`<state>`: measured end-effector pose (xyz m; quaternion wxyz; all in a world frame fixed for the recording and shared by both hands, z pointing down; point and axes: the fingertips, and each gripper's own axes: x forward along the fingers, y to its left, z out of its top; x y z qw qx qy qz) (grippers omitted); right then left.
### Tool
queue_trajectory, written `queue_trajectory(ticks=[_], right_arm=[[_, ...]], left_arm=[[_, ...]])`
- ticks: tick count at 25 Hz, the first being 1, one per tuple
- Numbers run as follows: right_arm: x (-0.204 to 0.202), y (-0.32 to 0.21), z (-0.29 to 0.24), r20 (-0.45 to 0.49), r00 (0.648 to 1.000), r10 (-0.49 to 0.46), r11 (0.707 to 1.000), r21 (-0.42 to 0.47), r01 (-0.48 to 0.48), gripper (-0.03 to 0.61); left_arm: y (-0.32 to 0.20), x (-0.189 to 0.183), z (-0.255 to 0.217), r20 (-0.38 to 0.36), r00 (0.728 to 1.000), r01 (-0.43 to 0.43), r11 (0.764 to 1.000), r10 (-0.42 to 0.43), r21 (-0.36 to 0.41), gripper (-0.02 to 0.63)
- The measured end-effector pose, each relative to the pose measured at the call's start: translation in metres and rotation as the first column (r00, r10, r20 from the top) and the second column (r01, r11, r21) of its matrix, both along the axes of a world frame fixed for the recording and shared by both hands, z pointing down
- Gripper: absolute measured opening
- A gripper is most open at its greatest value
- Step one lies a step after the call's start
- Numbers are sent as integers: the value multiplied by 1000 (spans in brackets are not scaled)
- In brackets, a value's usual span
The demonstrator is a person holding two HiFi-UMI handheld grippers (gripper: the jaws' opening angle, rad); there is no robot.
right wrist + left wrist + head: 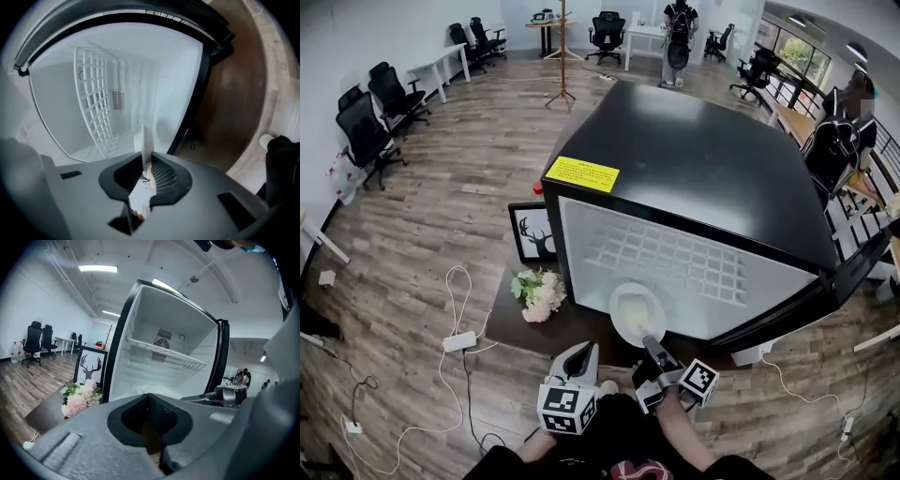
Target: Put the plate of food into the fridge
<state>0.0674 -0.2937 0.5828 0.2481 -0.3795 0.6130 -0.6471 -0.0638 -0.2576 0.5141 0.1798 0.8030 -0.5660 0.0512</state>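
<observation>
The right tool (649, 345) is clamped on the near rim of the white plate (636, 312). In the right gripper view the tool (146, 171) has its dark pads pressed to either side of the plate (145, 140), which shows edge-on there. The plate carries something pale yellowish and sits at the mouth of the open fridge (694, 159), its far part reaching in over the white interior, below the wire shelf (666, 258). Just to its left, the left tool (579, 354) has its jaws closed together with nothing between them, pointing toward the same opening. The fridge is black with a yellow sticker (582, 173) on top, its door (825, 291) swung out to the right. It stands on a low dark-brown desk (511, 319), beside a bunch of pale flowers (539, 292) and a framed deer picture (532, 232).
</observation>
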Motion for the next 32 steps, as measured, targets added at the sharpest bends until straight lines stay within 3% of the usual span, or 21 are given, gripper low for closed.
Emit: queue_trajectory(ticks=[18,32], right_arm=[[-8,-56,15,1,998,-61,997,-45,61,61],[-15,-72,23,-4,1000,-22,996,-83,22,55]], left_arm=[[-41,6,4,14,997,79,997,-78,-10,8],[-47,12,16,12,996,90,995,-90,-37,8]])
